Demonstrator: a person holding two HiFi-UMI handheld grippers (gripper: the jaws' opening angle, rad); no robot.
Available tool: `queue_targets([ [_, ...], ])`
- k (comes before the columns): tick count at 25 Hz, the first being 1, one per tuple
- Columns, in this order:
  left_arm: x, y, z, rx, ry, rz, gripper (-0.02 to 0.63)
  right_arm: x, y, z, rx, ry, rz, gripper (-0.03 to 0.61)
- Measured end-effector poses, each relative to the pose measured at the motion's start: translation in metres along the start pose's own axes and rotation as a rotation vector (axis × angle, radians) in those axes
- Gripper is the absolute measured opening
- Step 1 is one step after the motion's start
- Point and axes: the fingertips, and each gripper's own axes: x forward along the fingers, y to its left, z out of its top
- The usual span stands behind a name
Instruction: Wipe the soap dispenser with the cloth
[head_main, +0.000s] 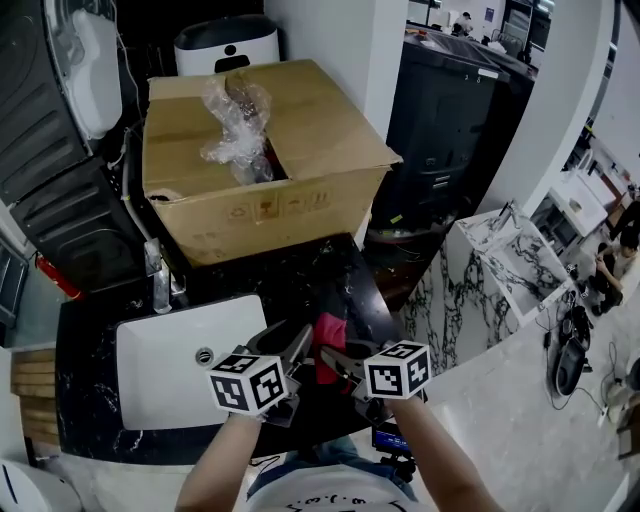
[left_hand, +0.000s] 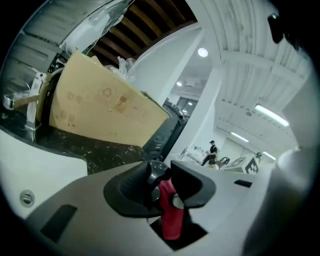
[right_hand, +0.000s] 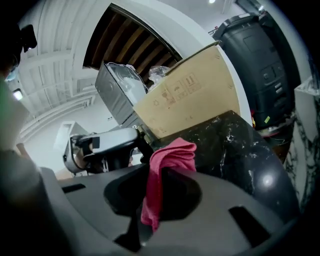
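While your left claw (left_hand: 162, 171) clamps the small dark soap dispenser (left_hand: 154, 176), likely slippery, your right claw (right_hand: 159, 175) pinches the limp red cloth (right_hand: 172, 155).

Light: dim, cool overall. Source: ceiling lamps (left_hand: 202, 52) above the left gripper (left_hand: 167, 186). Glare: one spot on counter (right_hand: 263, 181). Edges: fisheye-bent, black corners; foreground soft.

Washroom counter (head_main: 85, 400) in an open work hall: basin (head_main: 165, 365) at eight o'clock, cardboard box (head_main: 300, 130) at twelve, person (head_main: 610, 262) at three.
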Motion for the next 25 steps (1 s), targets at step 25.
queue_targets([
  [25, -0.047, 0.104, 0.019, -0.524, -0.259, -0.103, 0.163, 0.033, -0.012, -0.022, -0.119, 0.17, -0.159, 0.049],
])
